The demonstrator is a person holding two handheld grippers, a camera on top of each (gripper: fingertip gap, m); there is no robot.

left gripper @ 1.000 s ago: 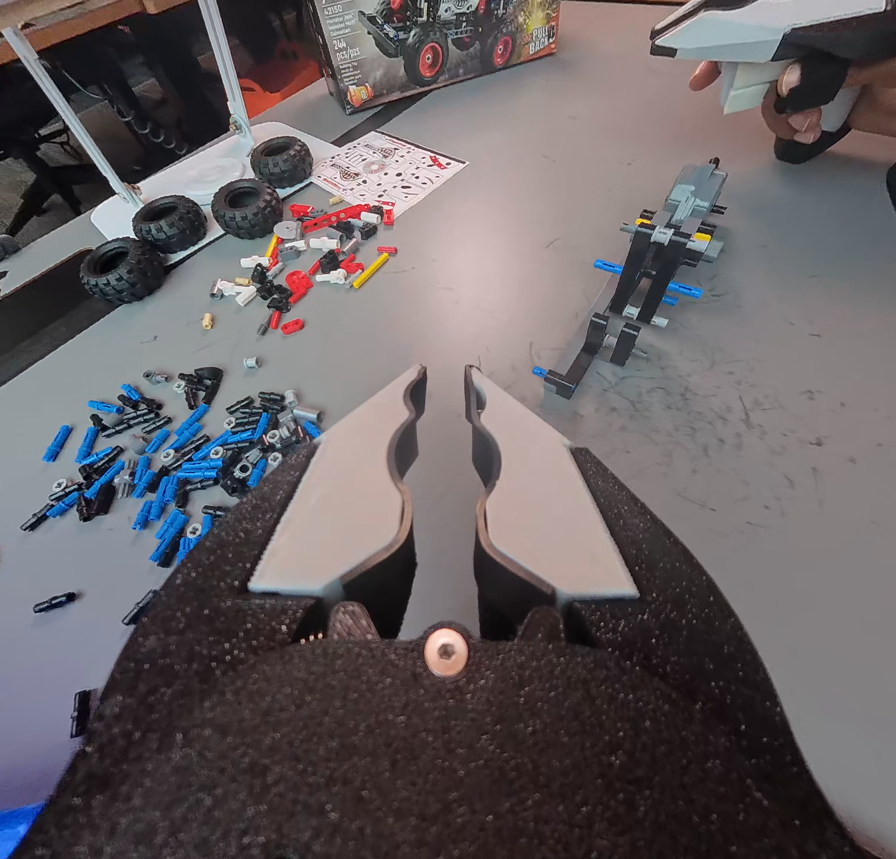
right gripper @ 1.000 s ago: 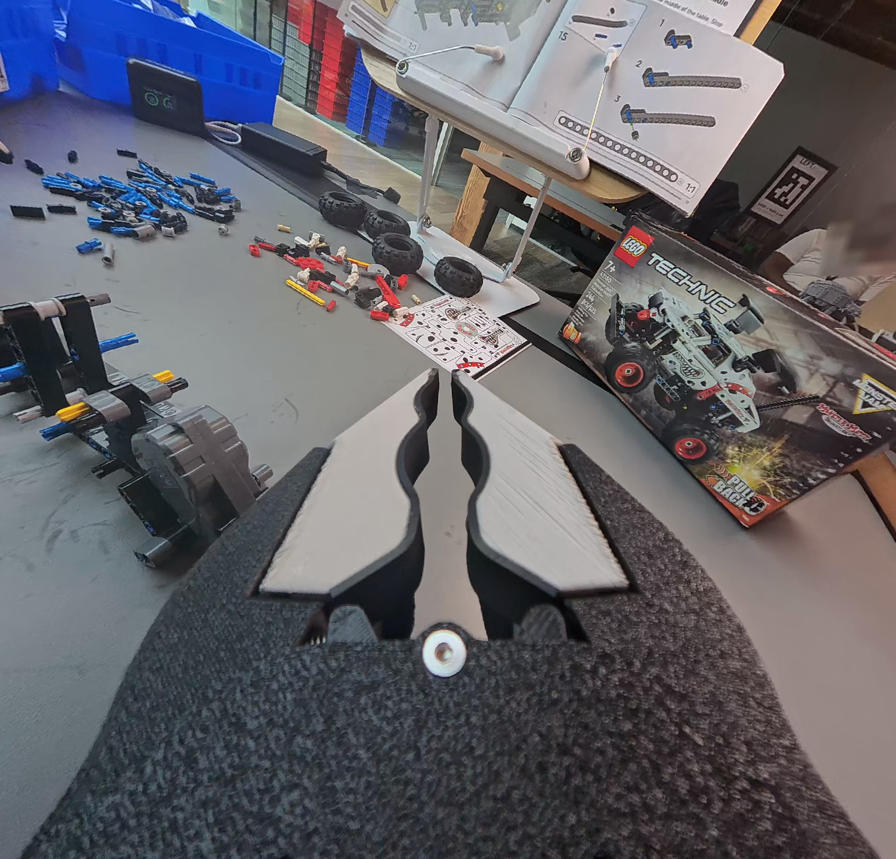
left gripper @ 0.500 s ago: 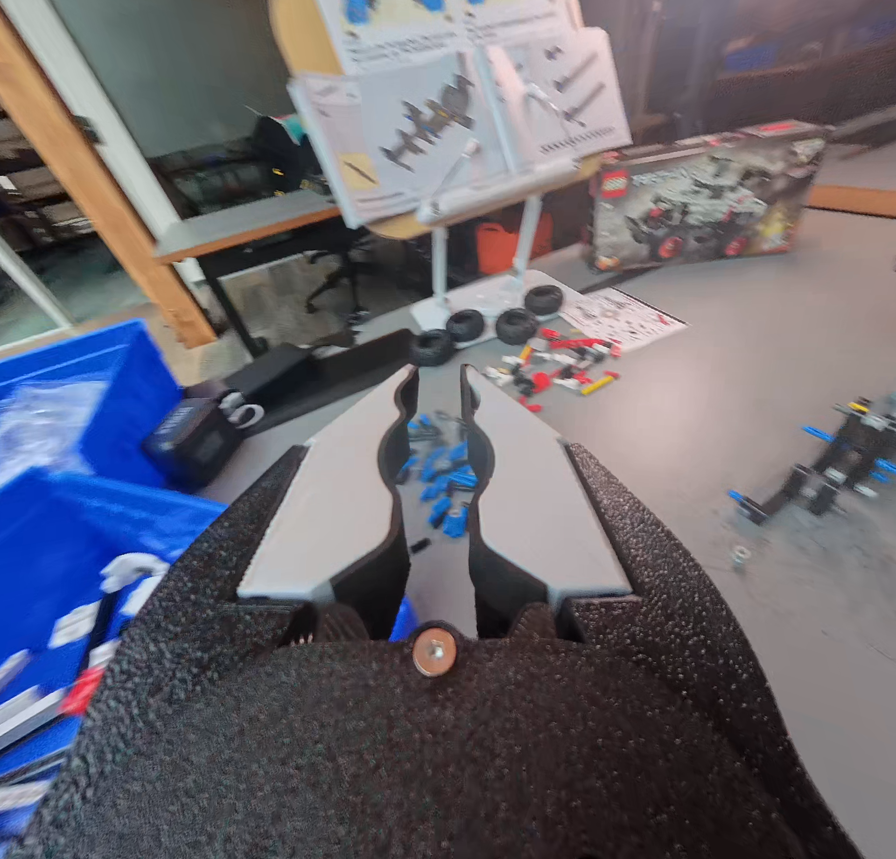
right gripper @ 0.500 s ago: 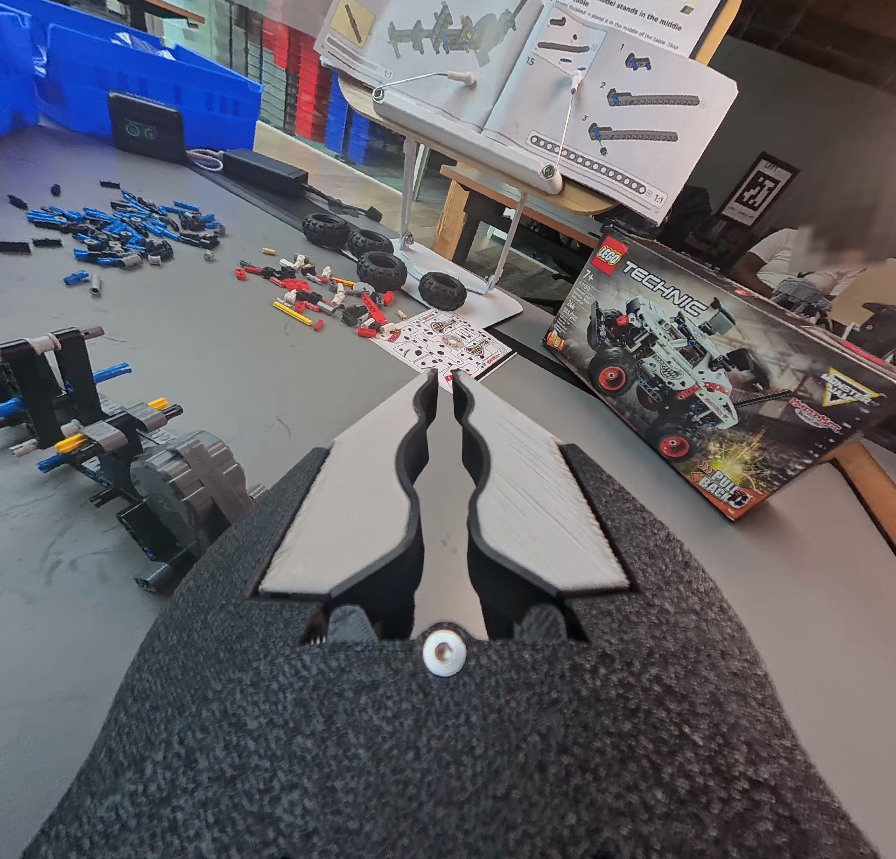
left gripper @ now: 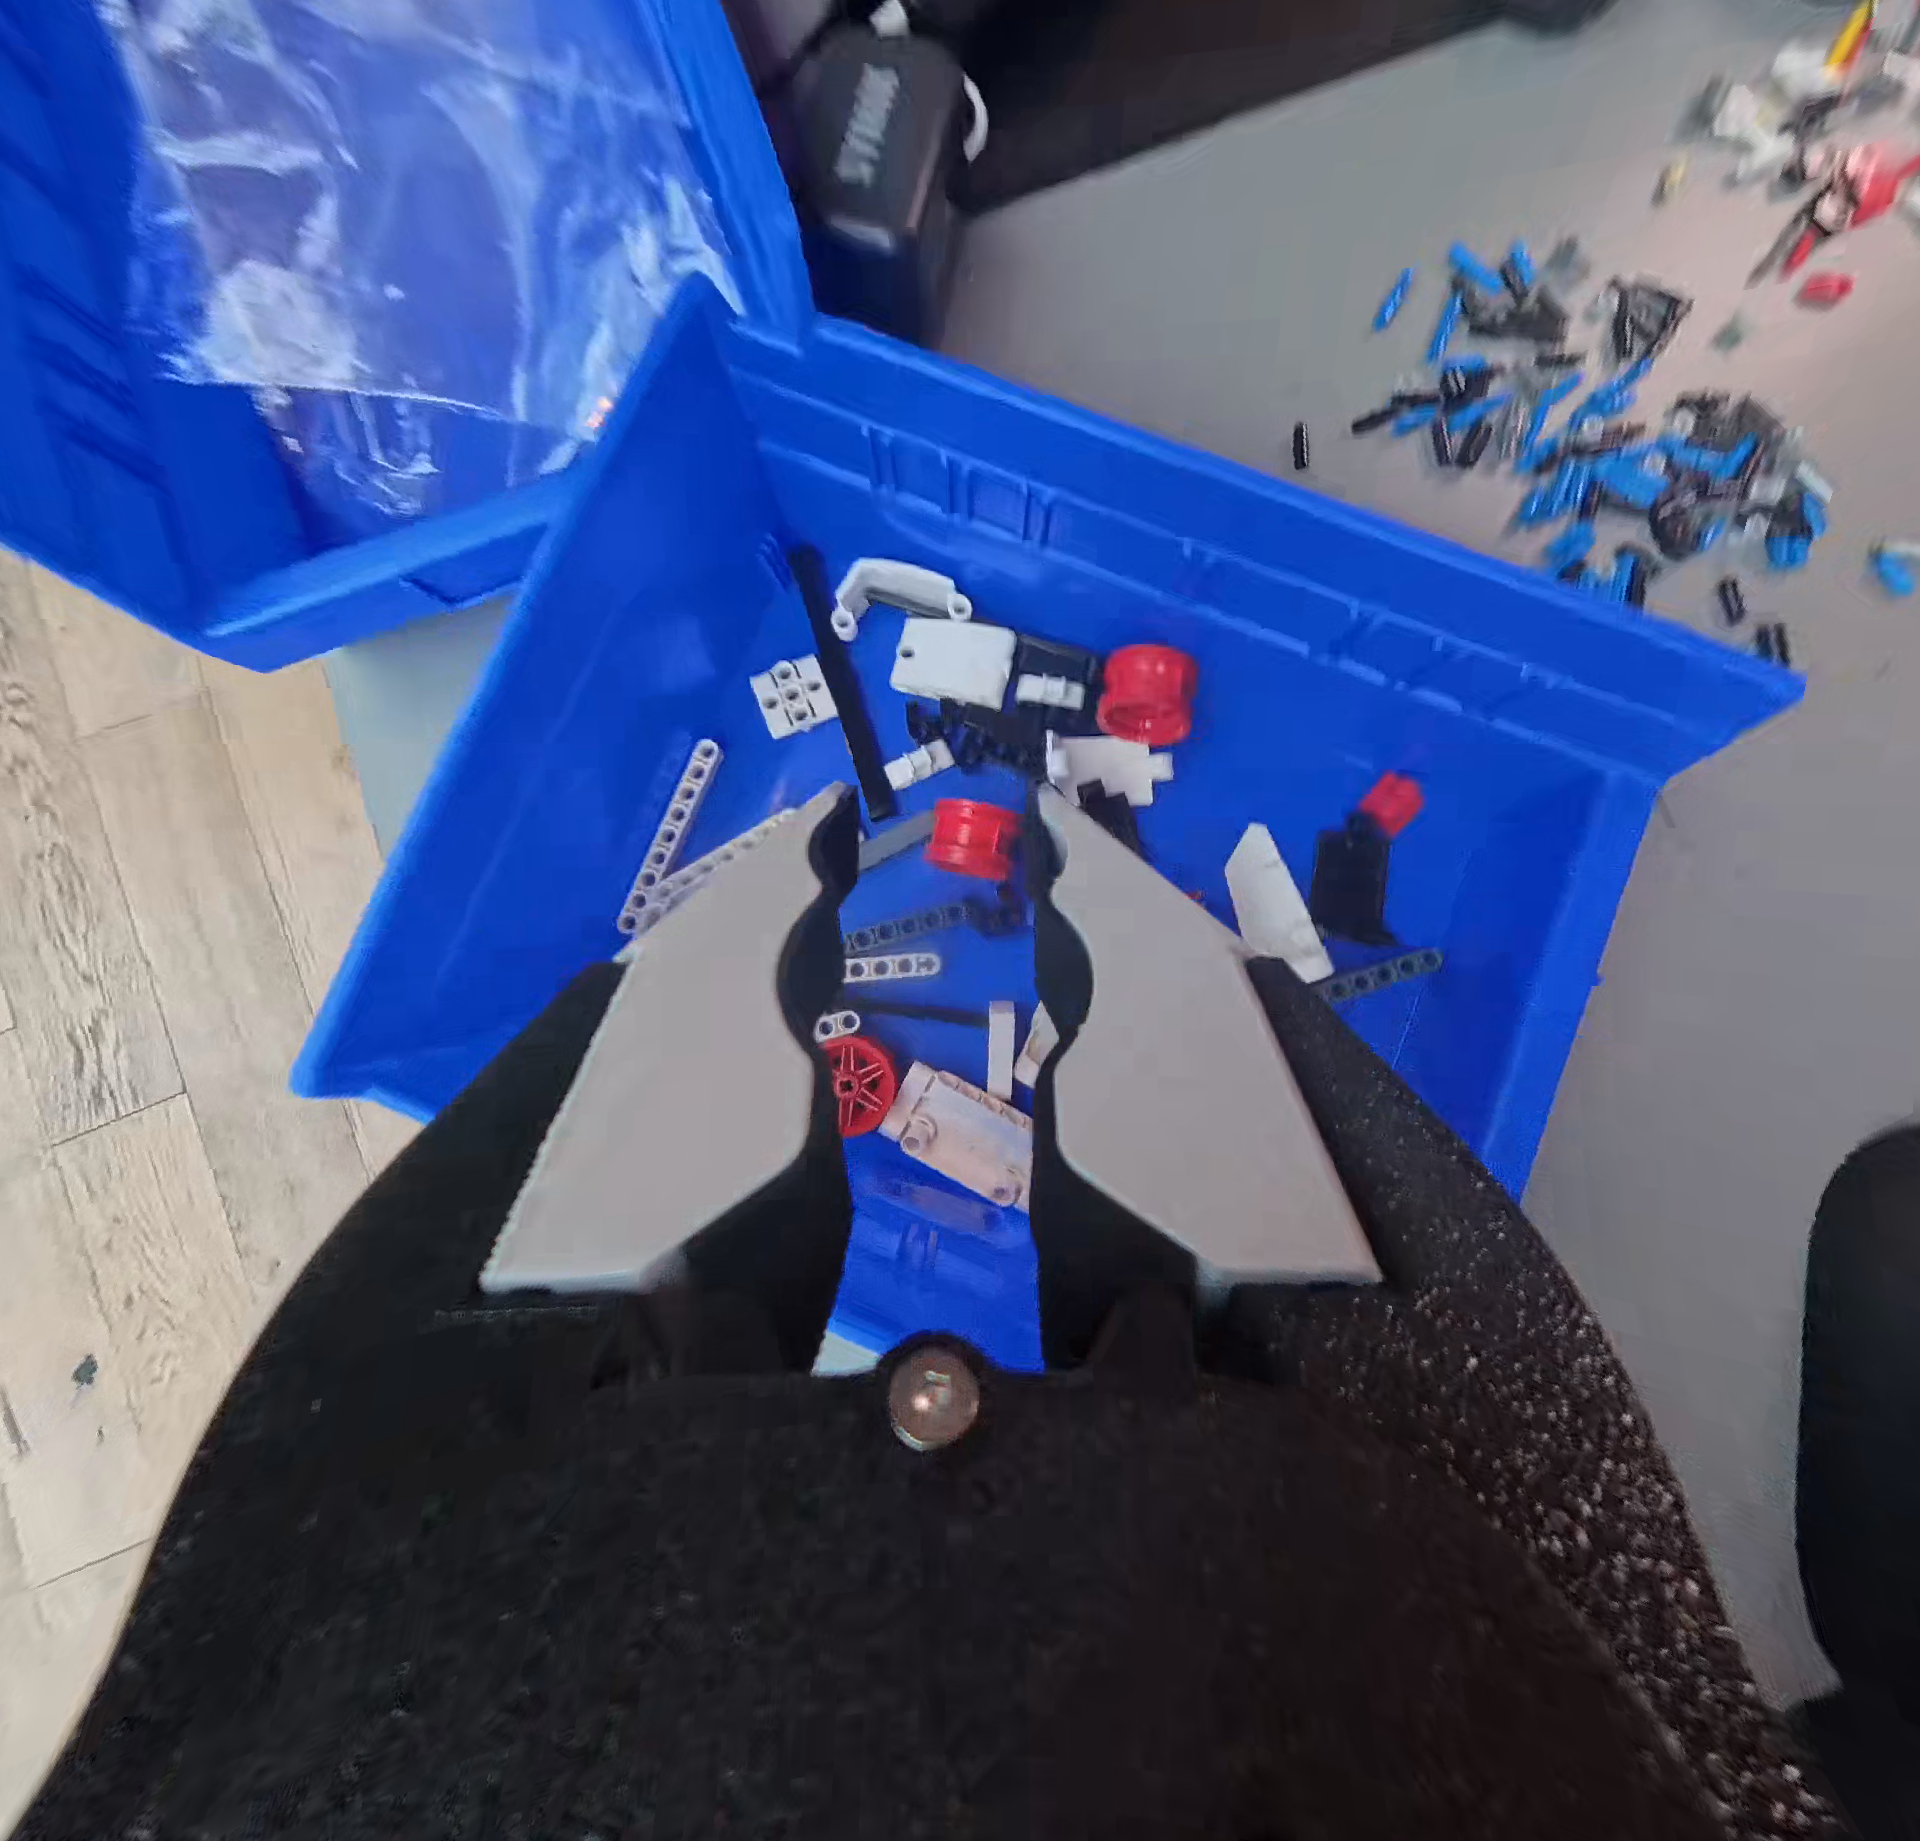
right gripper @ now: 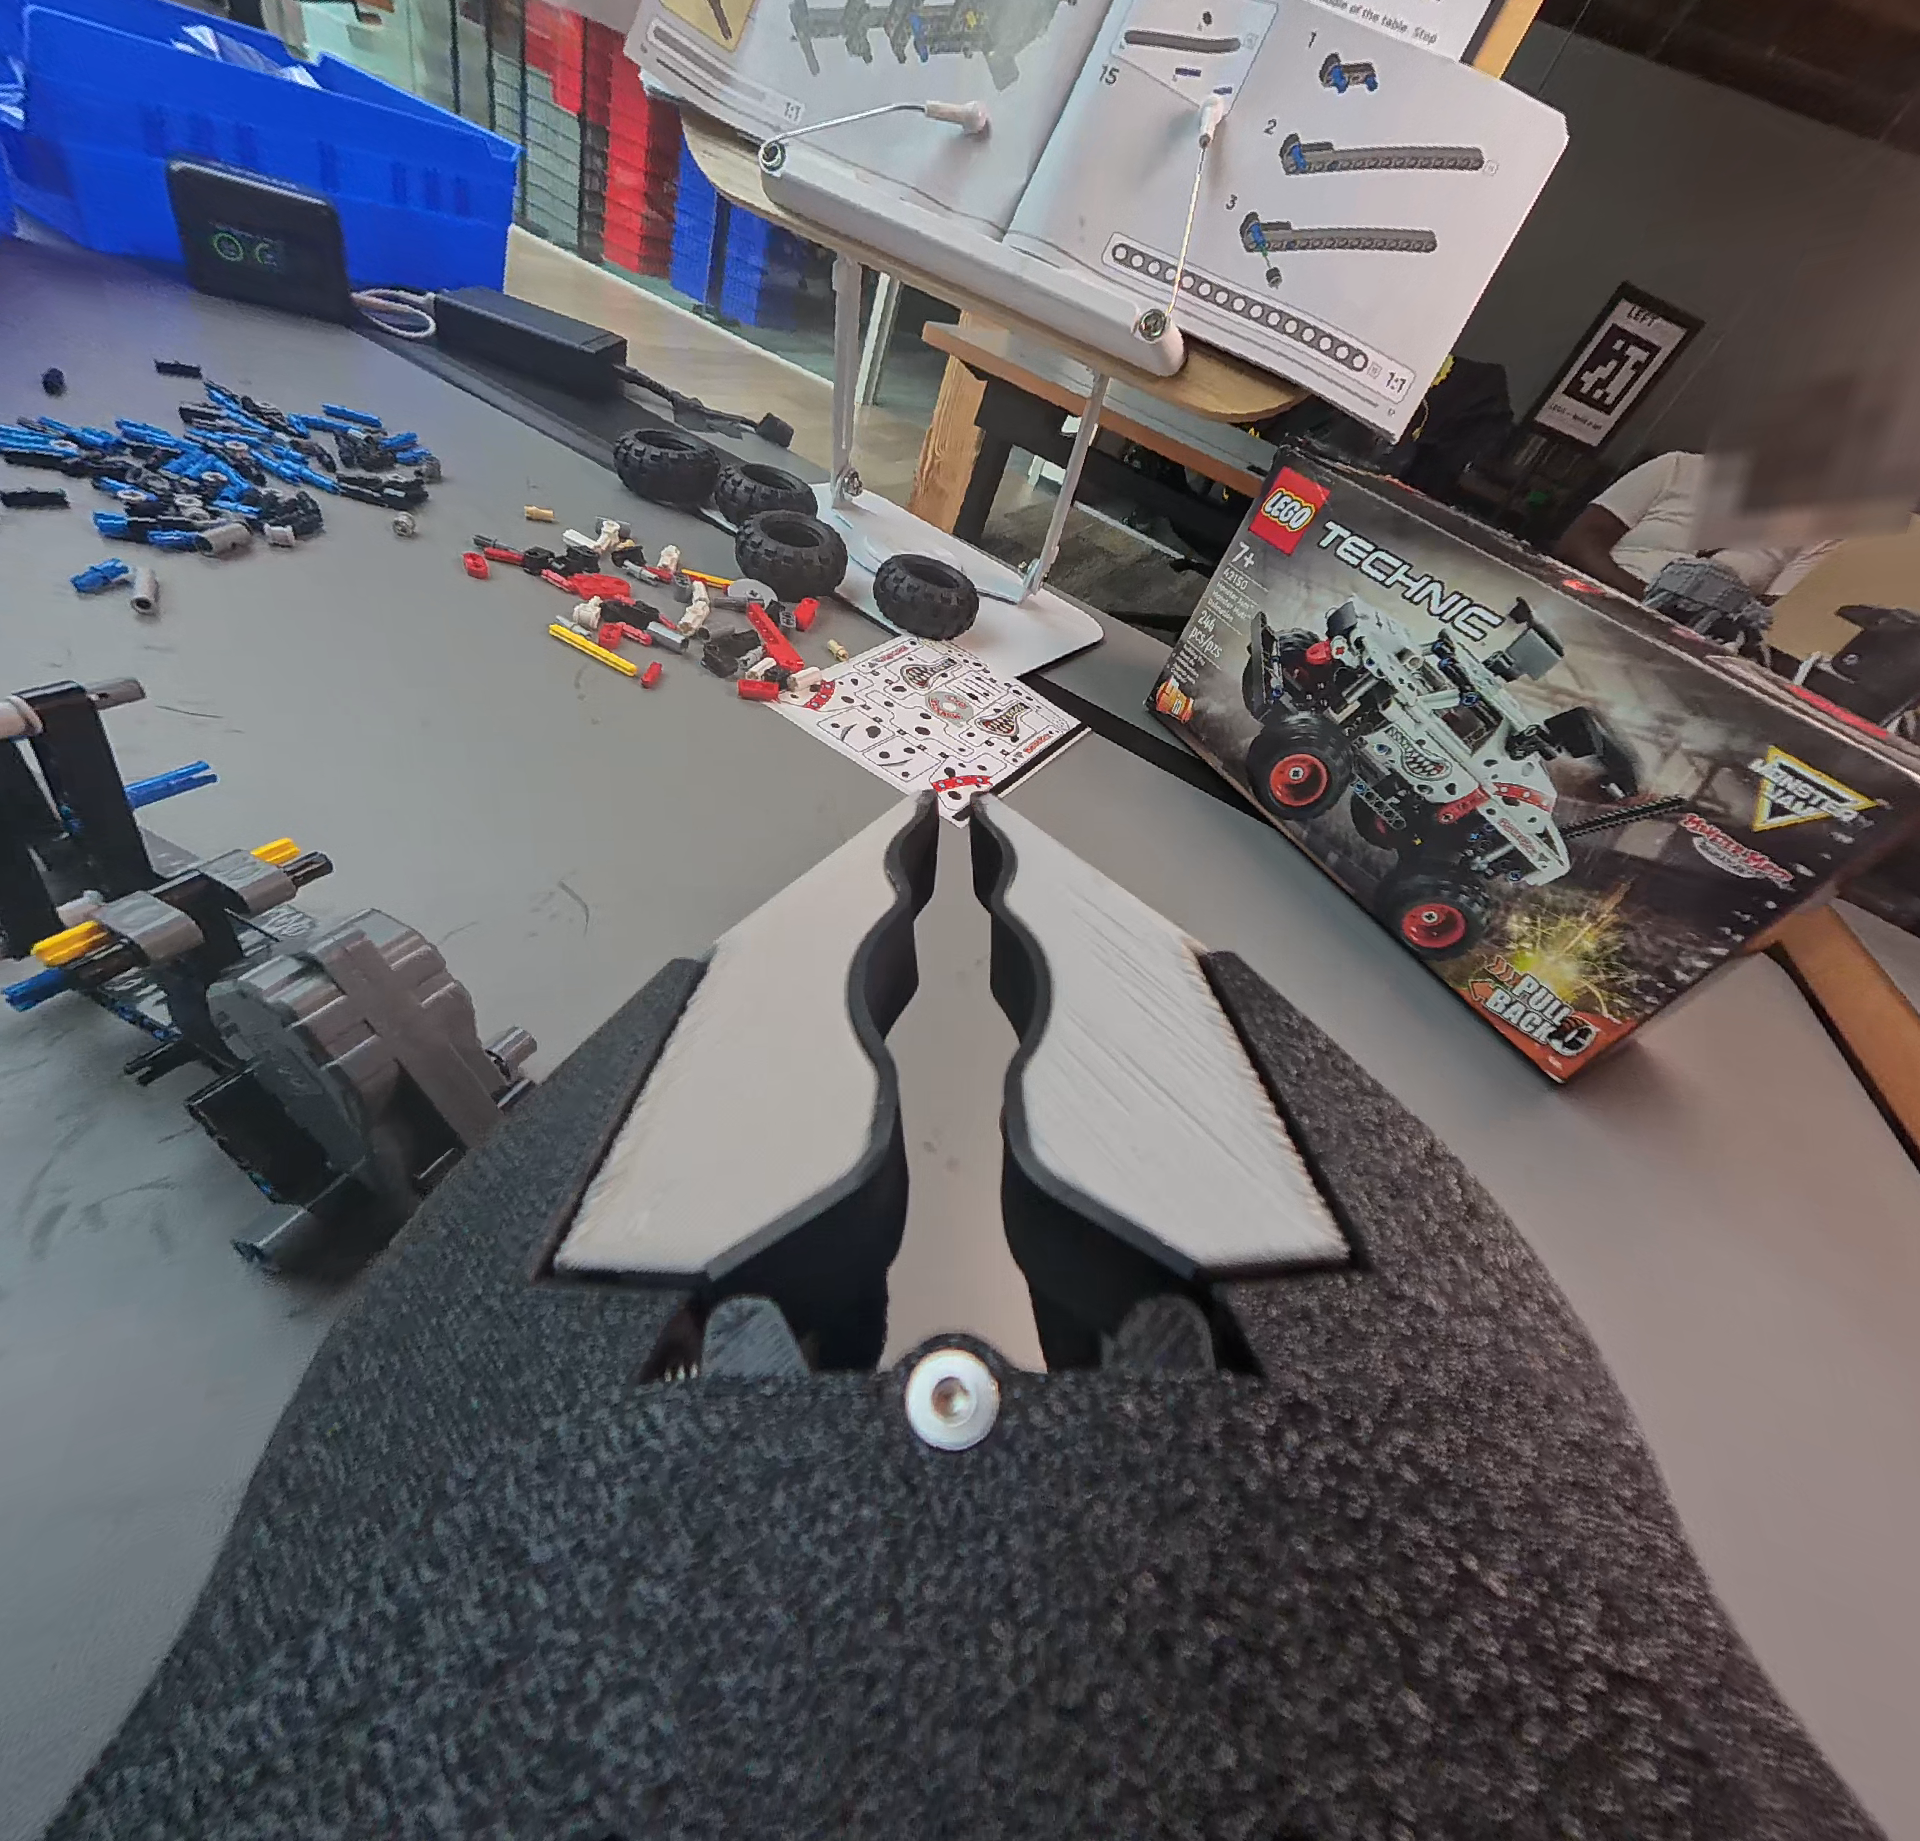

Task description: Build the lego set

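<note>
My left gripper [left gripper: 938,812] is open and empty, hovering over a blue bin [left gripper: 1299,586] of loose Lego parts. Between its fingertips, farther down, lies a red wheel hub [left gripper: 971,835]. The bin also holds another red hub [left gripper: 1148,690], a long black axle [left gripper: 842,690], grey beams [left gripper: 675,825] and white panels [left gripper: 951,659]. My right gripper [right gripper: 953,806] is shut and empty above the grey table [right gripper: 623,856]. The part-built black and grey chassis [right gripper: 239,981] sits just left of it. The open instruction booklet [right gripper: 1091,129] stands on a stand behind.
A second blue bin [left gripper: 312,233] with plastic bags and a black power brick [left gripper: 883,160] lie beyond the first. Blue and black pins [right gripper: 208,472], small red and grey parts [right gripper: 665,607], tyres [right gripper: 790,550], a sticker sheet [right gripper: 925,721] and the set's box [right gripper: 1507,752] lie on the table. Wooden floor [left gripper: 156,960] shows left of the bin. There is about 65 cm between the tips of the two grippers.
My left gripper swung left from the chassis and pins, past the booklet stand, to above the parts bin, and its jaws opened wider. The right gripper barely moved.
</note>
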